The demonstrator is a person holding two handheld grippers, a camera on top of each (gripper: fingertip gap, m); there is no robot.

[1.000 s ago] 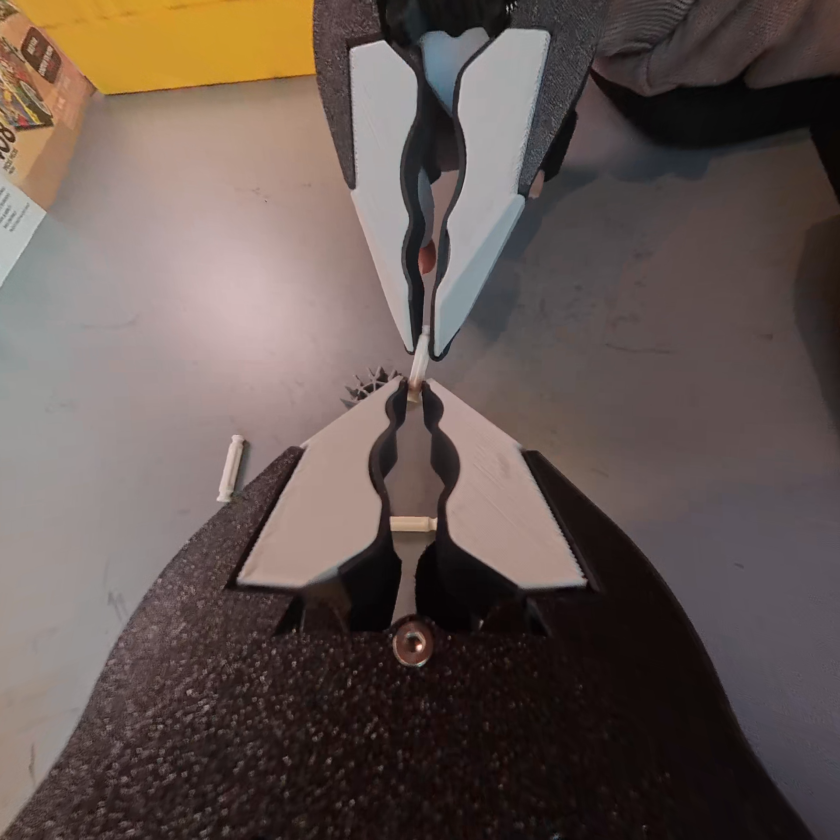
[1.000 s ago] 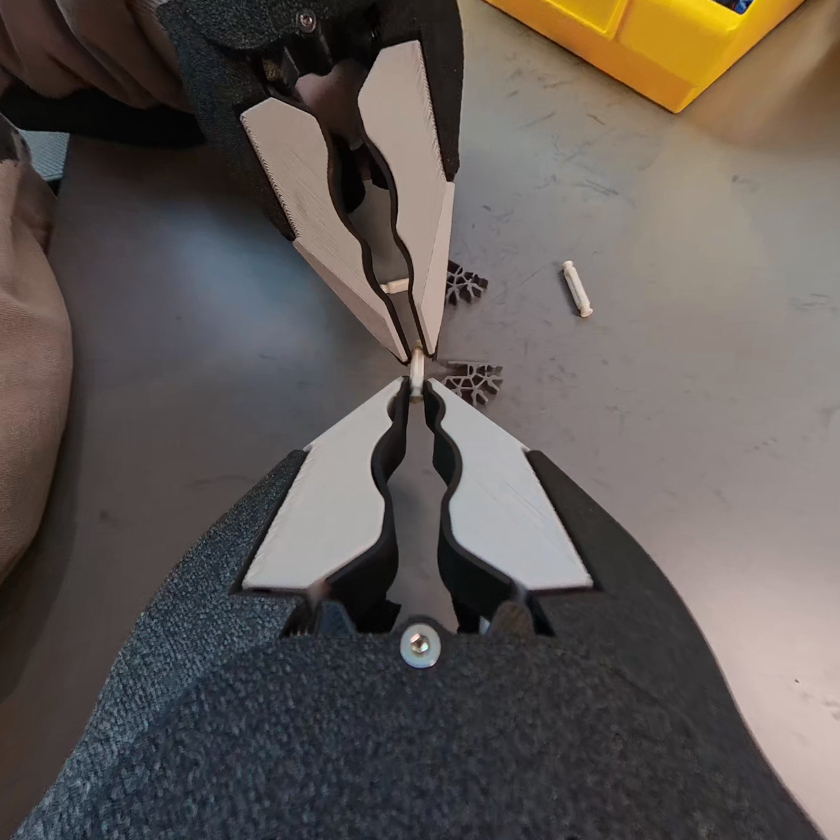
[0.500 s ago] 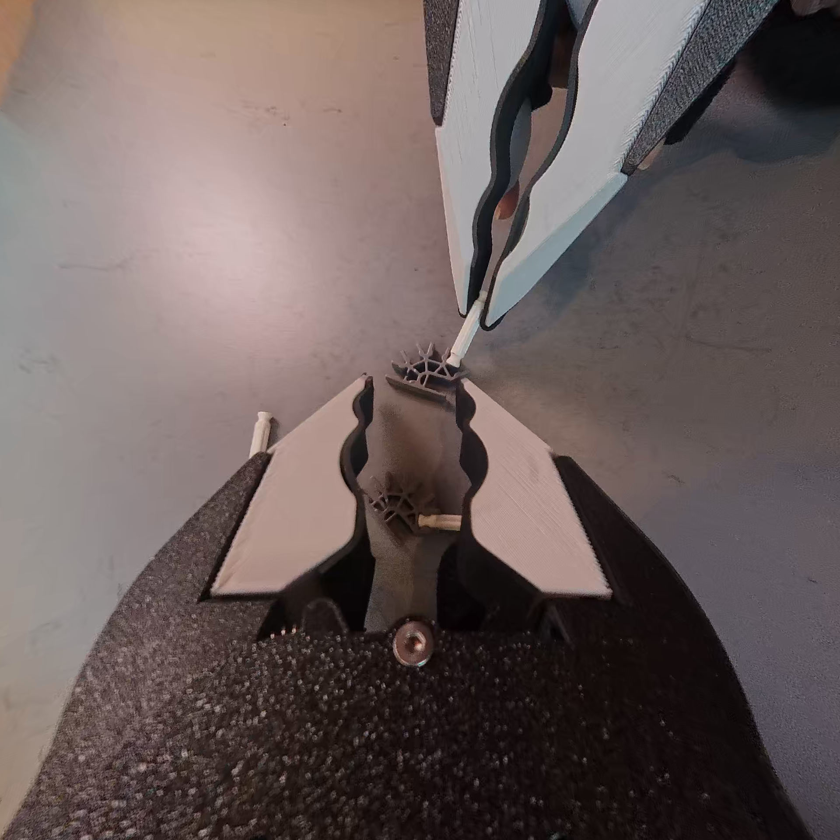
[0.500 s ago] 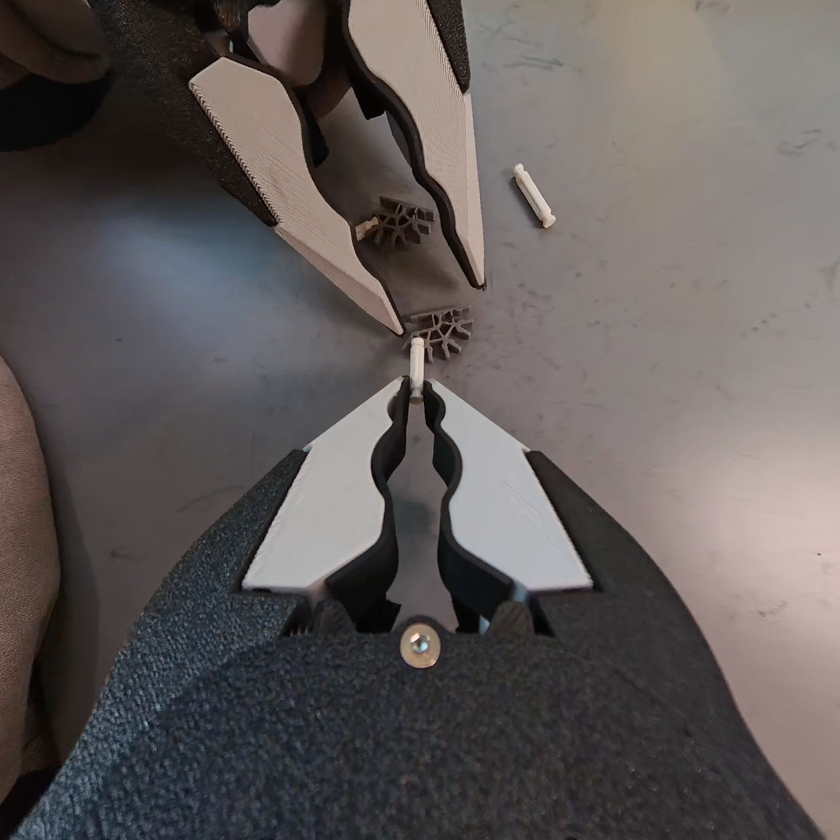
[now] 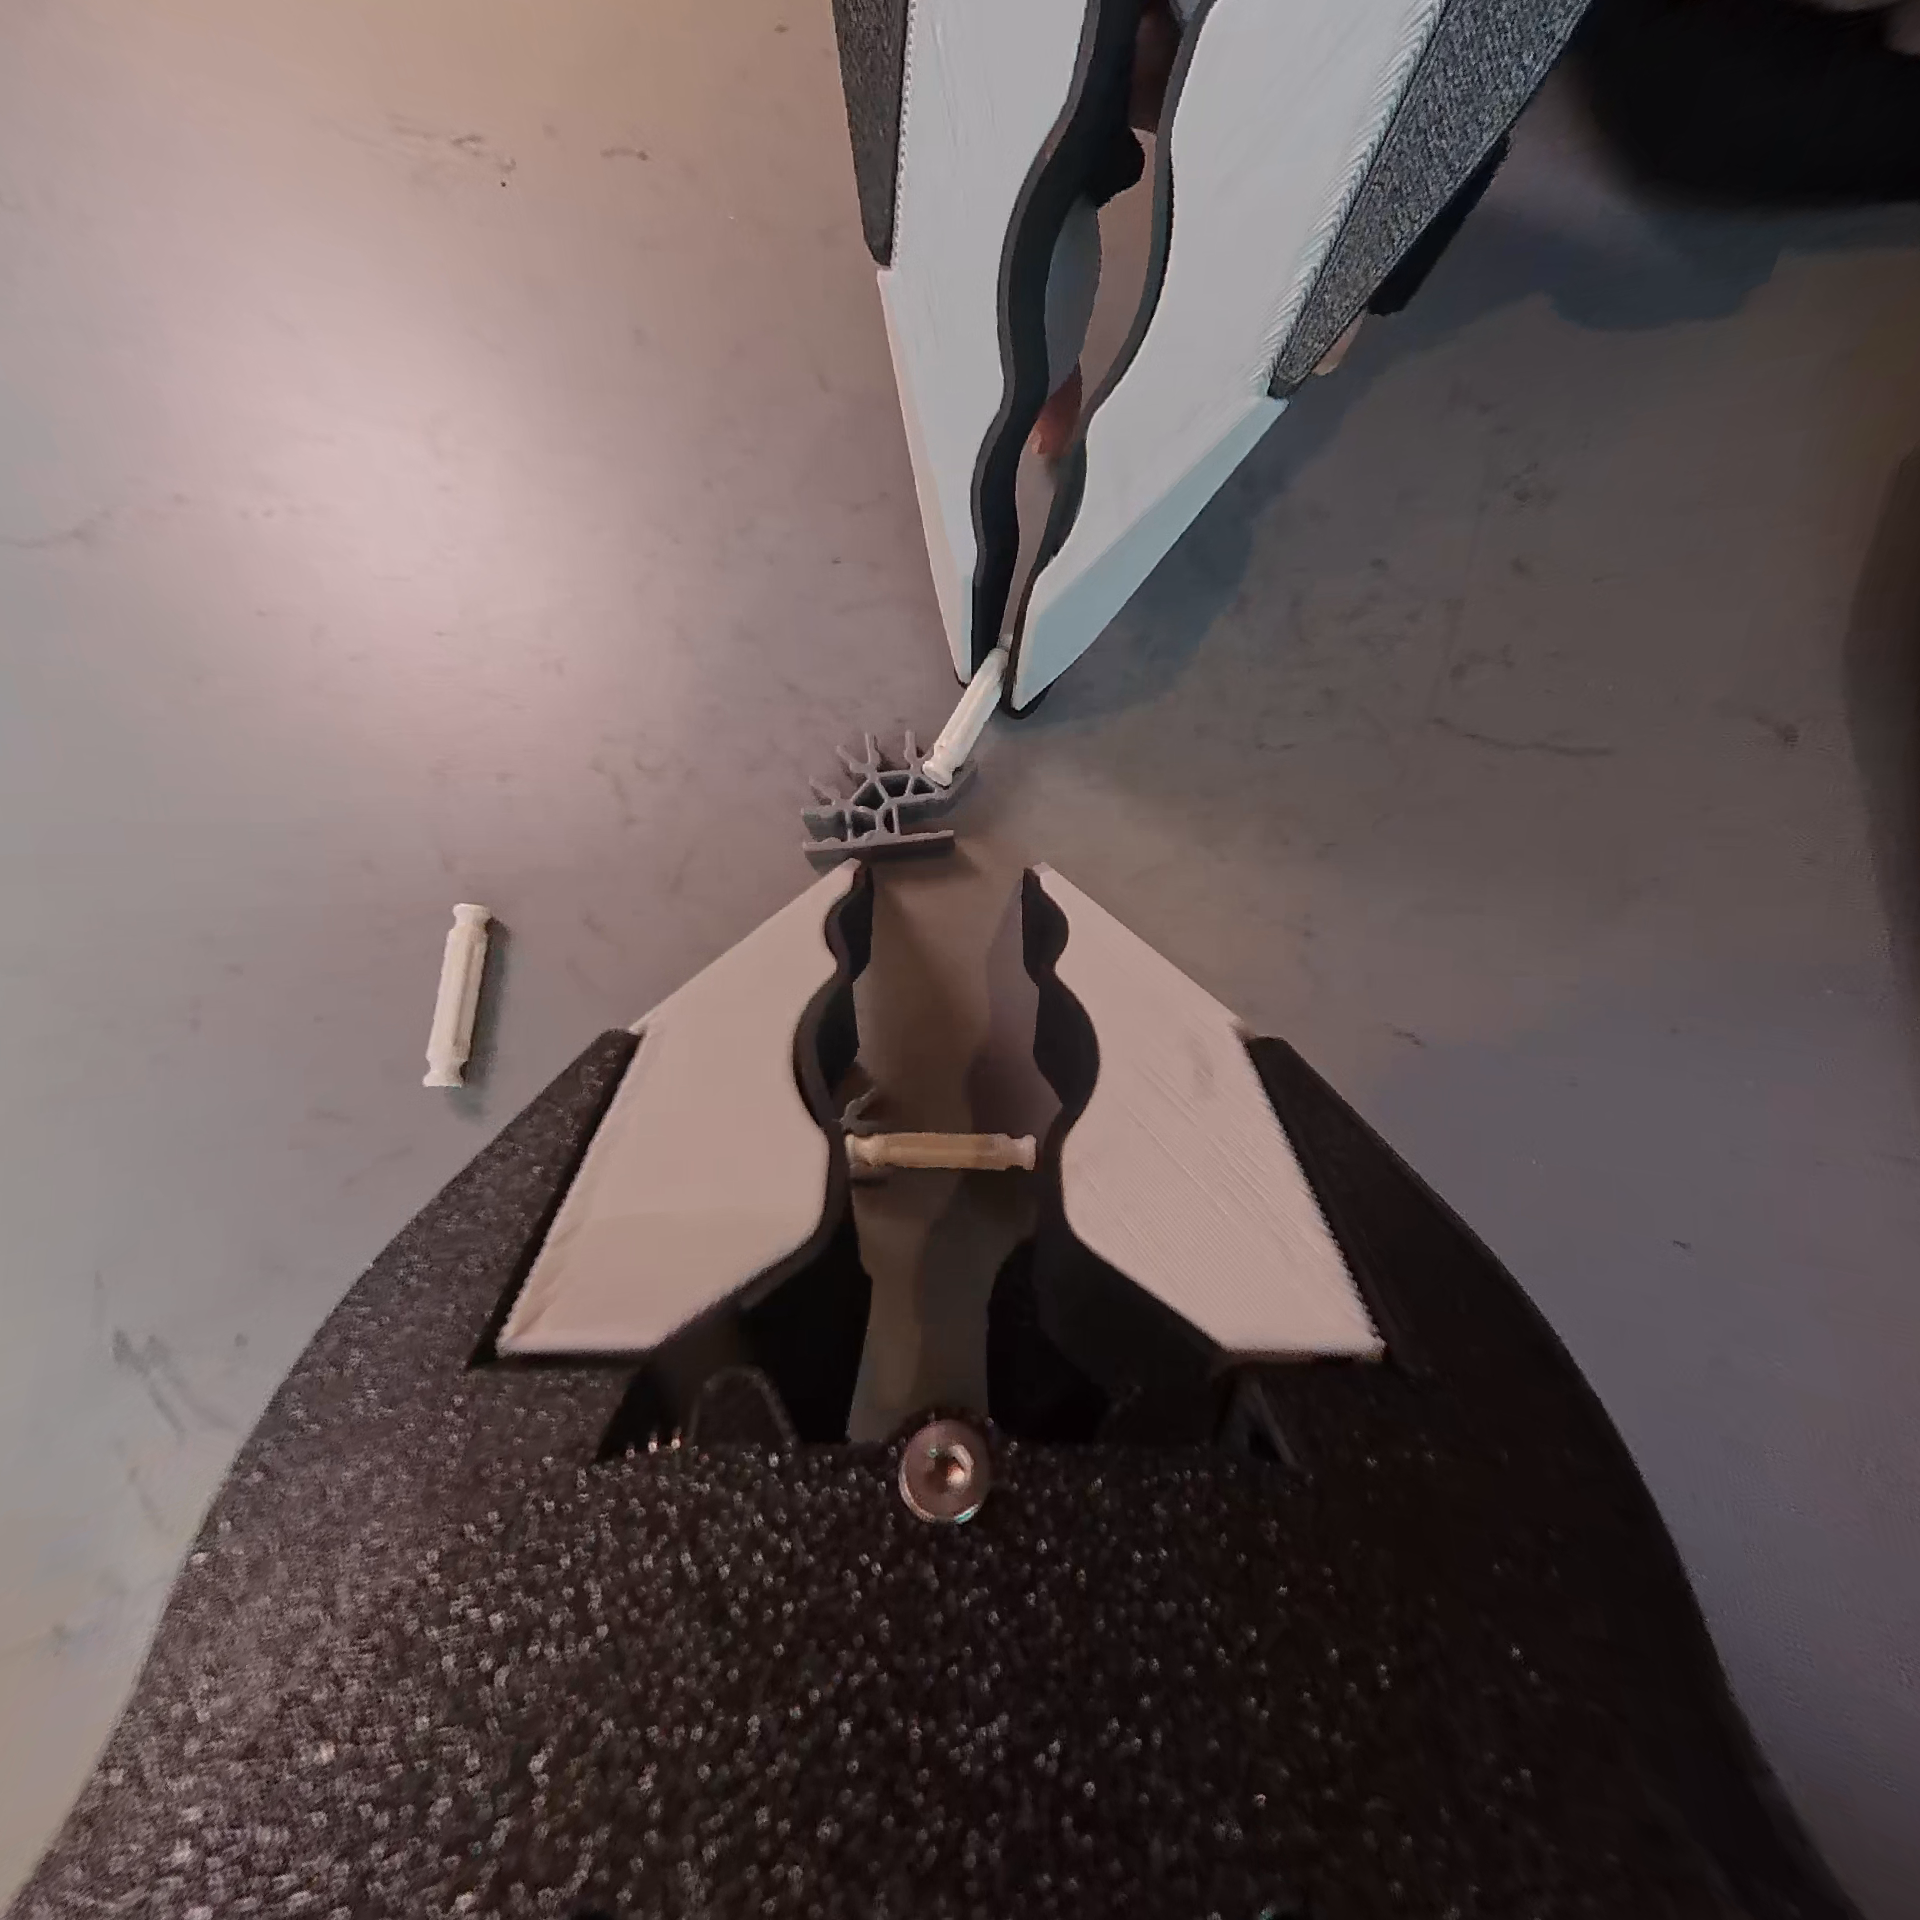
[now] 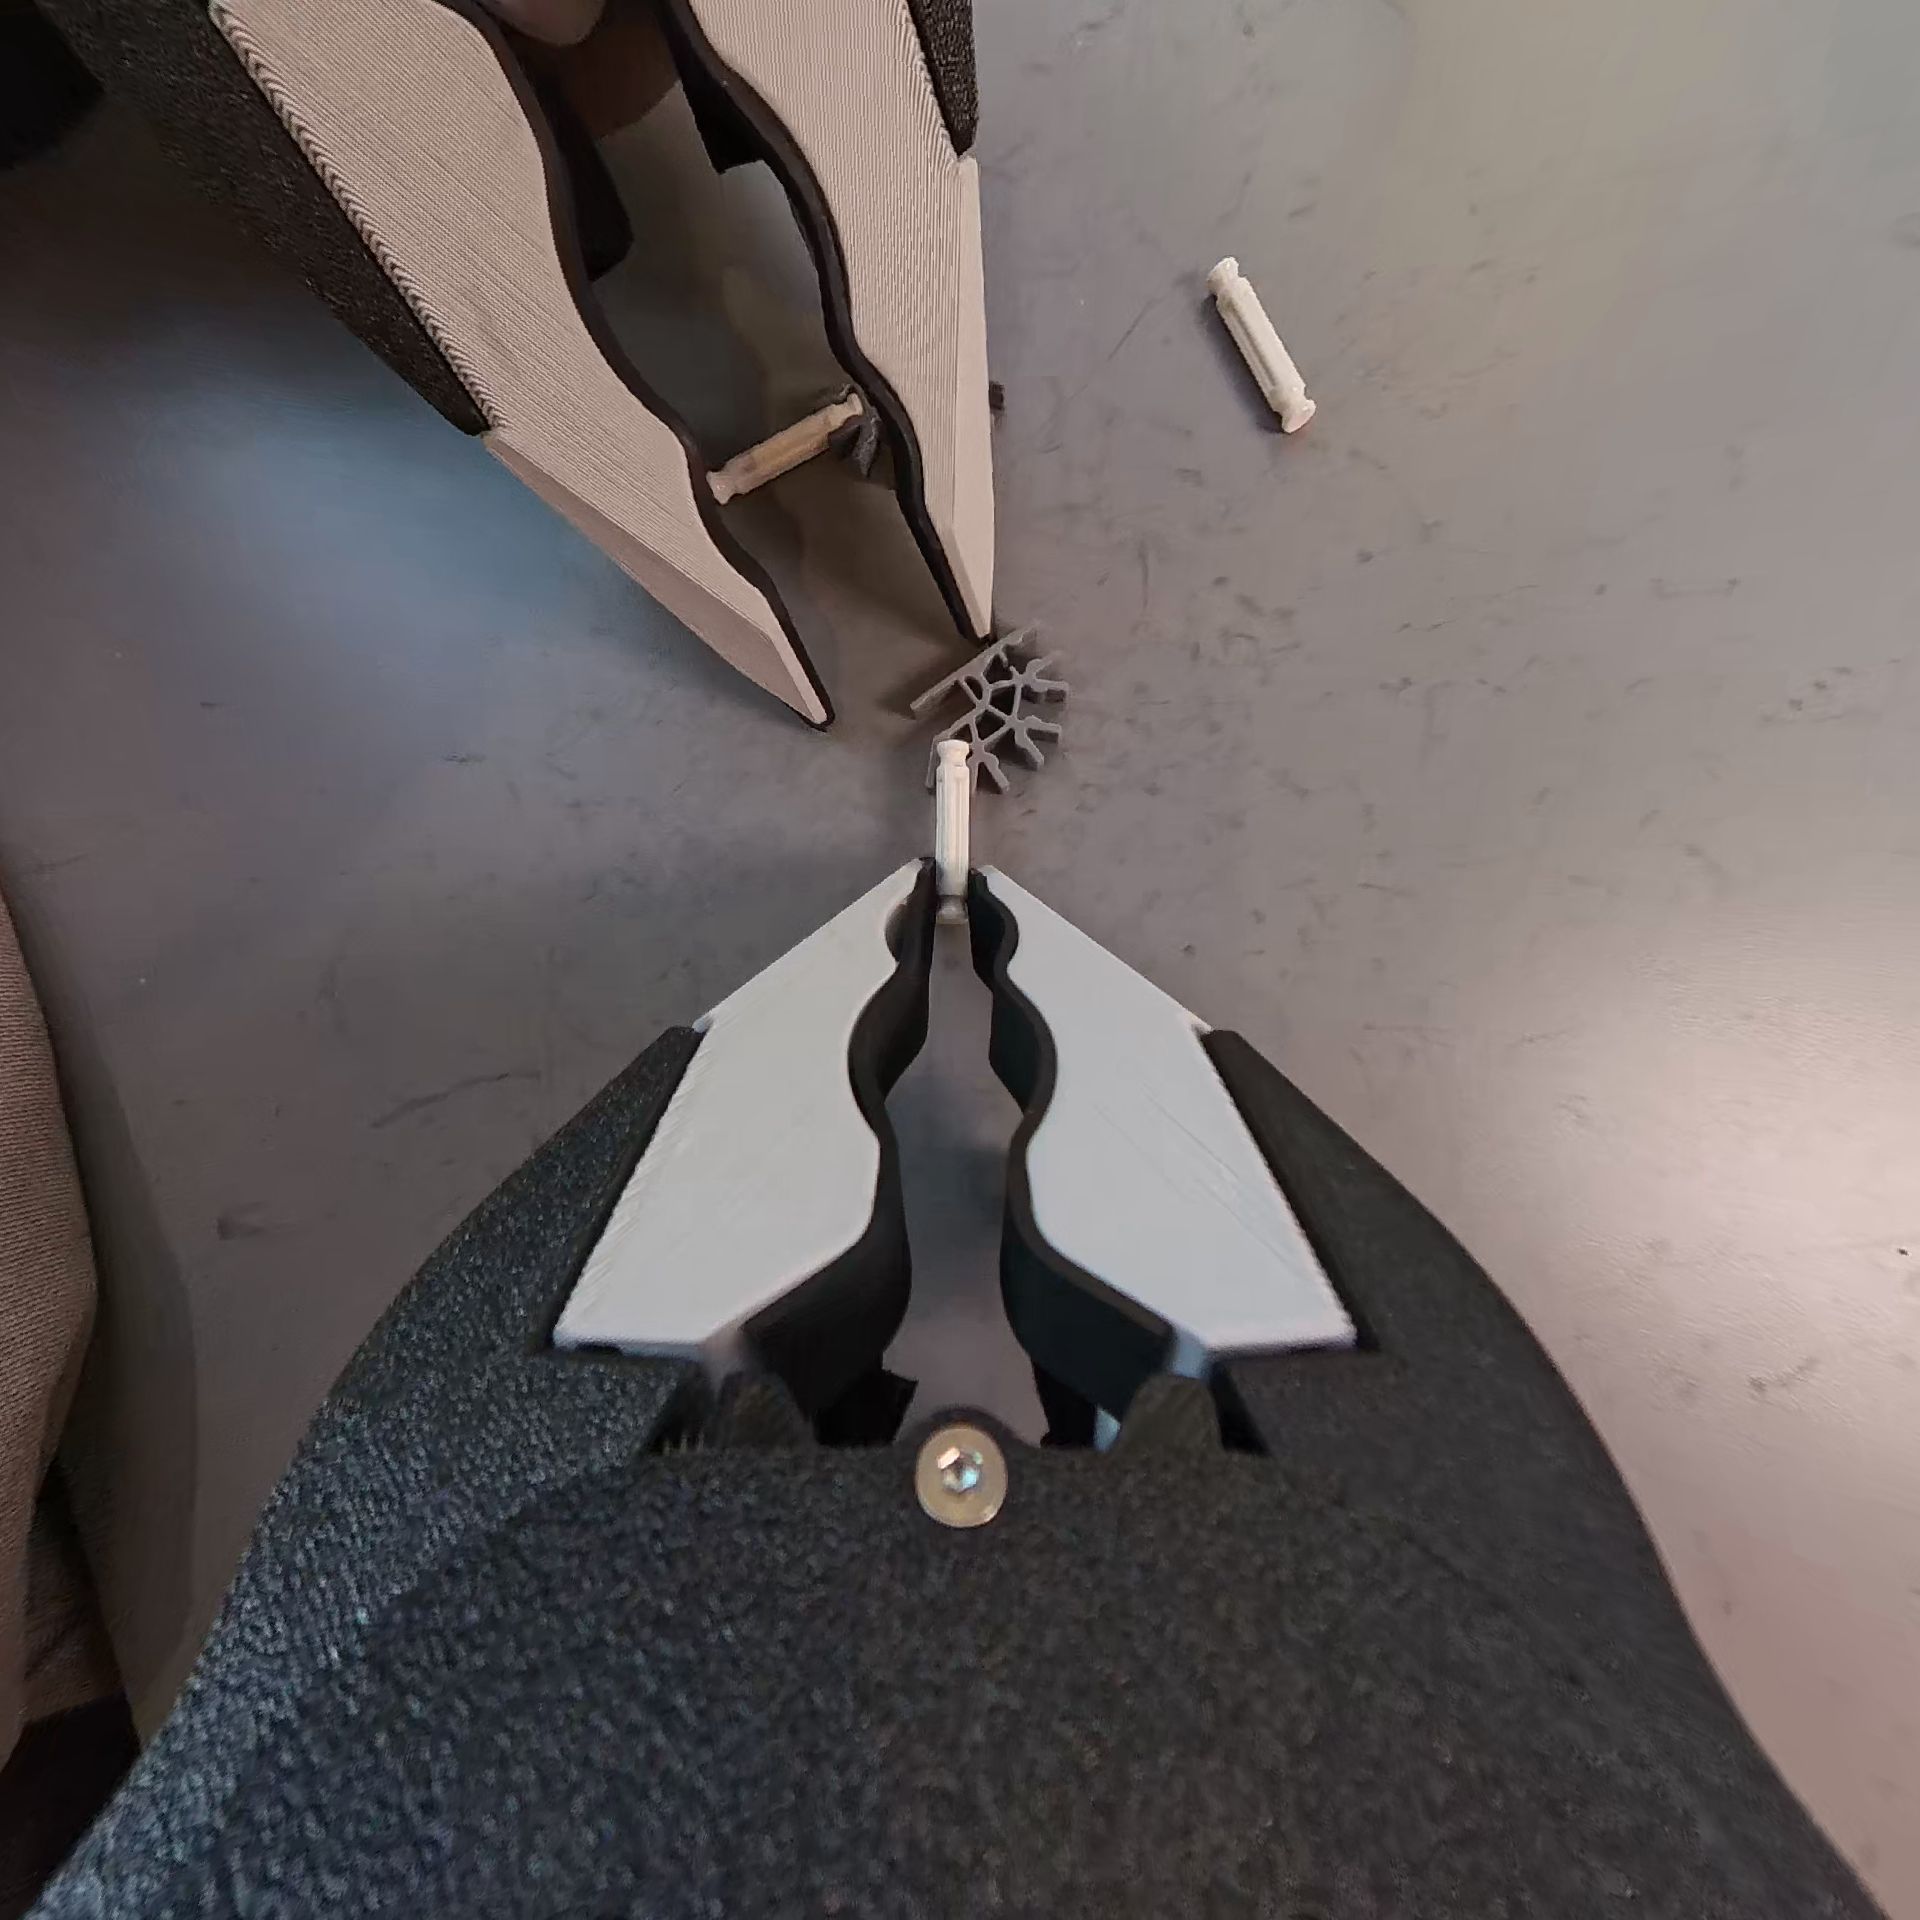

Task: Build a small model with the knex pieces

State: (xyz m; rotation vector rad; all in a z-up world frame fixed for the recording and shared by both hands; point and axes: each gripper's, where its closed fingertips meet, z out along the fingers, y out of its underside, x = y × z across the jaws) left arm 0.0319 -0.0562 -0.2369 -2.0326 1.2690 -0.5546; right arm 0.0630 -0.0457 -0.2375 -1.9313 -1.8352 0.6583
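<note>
The right gripper [image 6: 951,883] pinched 1 light, stiff white rod [image 6: 951,805] at its 12 o'clock, beside the thin grey connector [image 6: 997,717]; the left gripper [image 5: 940,883] gaped open, gripping nothing.

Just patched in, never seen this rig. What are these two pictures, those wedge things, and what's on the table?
No robot arm here: a person holds two hand grippers, each with two pale wedge fingers and a camera looking along them. One picture looks along the left gripper, which is open; the other along the right gripper, shut on a short white rod. Each view shows the other gripper at the top. On the grey table lies a grey fan-shaped connector; the held rod's free end is at its edge. A second rod lies crosswise between the open left fingers, apparently not clamped. A third rod lies loose to one side.
</note>
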